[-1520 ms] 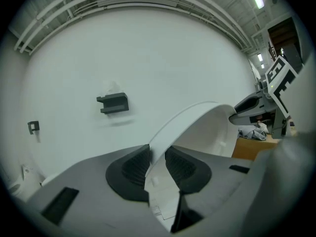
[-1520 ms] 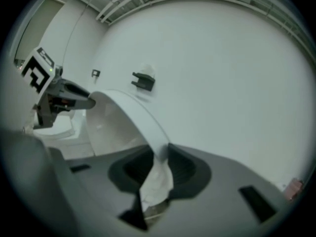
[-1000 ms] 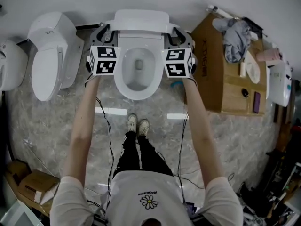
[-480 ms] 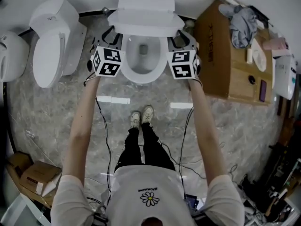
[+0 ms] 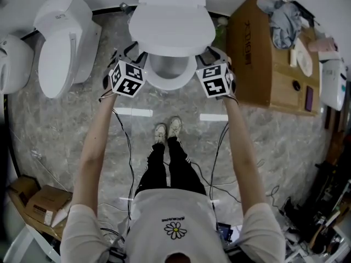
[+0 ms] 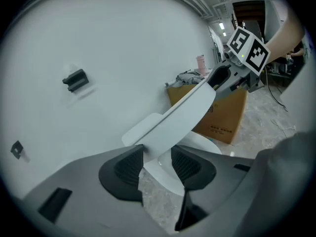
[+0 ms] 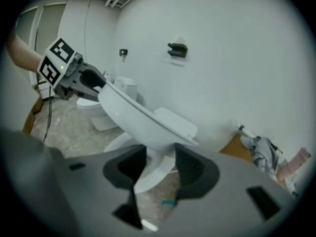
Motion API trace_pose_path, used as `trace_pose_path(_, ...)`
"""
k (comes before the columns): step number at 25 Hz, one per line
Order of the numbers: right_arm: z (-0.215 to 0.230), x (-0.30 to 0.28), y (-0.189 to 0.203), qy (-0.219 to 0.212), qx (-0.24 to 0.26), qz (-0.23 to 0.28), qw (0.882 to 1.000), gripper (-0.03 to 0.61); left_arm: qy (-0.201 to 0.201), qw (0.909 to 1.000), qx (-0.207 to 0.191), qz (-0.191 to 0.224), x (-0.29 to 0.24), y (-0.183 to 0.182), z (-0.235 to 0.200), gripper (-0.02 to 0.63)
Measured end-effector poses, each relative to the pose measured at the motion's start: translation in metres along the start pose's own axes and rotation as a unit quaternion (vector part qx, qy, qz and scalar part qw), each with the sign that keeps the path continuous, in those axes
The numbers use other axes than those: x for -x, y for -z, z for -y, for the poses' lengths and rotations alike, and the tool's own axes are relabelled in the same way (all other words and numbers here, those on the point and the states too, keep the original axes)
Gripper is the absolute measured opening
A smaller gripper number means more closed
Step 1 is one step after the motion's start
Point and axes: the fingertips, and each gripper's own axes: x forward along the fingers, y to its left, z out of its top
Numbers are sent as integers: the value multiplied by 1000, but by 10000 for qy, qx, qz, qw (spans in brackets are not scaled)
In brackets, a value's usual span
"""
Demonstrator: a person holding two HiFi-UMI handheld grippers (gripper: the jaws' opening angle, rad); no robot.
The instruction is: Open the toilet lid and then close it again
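Note:
The white toilet lid (image 5: 173, 29) hangs half lowered over the seat and bowl (image 5: 170, 75), tilted toward me. My left gripper (image 5: 130, 53) is at the lid's left edge and my right gripper (image 5: 211, 55) at its right edge. In the left gripper view the lid (image 6: 182, 120) slants up from between the jaws of the left gripper (image 6: 157, 164), which are opening. In the right gripper view the lid's rim (image 7: 143, 120) lies between the opening jaws of the right gripper (image 7: 160, 167), with gaps beside both pads.
A second white toilet (image 5: 63, 43) stands to the left. A cardboard box (image 5: 258, 53) with a grey cloth and small items sits close on the right. The person's feet (image 5: 167, 130) and trailing cables are on the marble floor. Cartons (image 5: 35, 212) lie at bottom left.
The lid has swung down from upright against the tank to about halfway over the bowl. Both grippers came down and toward me with it.

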Motion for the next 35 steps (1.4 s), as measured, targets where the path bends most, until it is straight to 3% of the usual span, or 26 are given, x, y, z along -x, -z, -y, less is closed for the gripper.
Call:
trace_pose_path(7, -29, -5, 43, -586, -273, -406, 9971, 198, 462, 9985, -5, -287, -1, 38, 33, 204)
trace_pose_path(20, -65, -25, 109, -1091, 26, -1151, 9873, 199, 1299, 9873, -120, -902, -13, 98, 80, 210)
trace_pose_path(35, -106, -64, 186, -1548, -244, -1730, 9724, 196, 1821, 9729, 340, -1381, -42, 172, 130, 209)
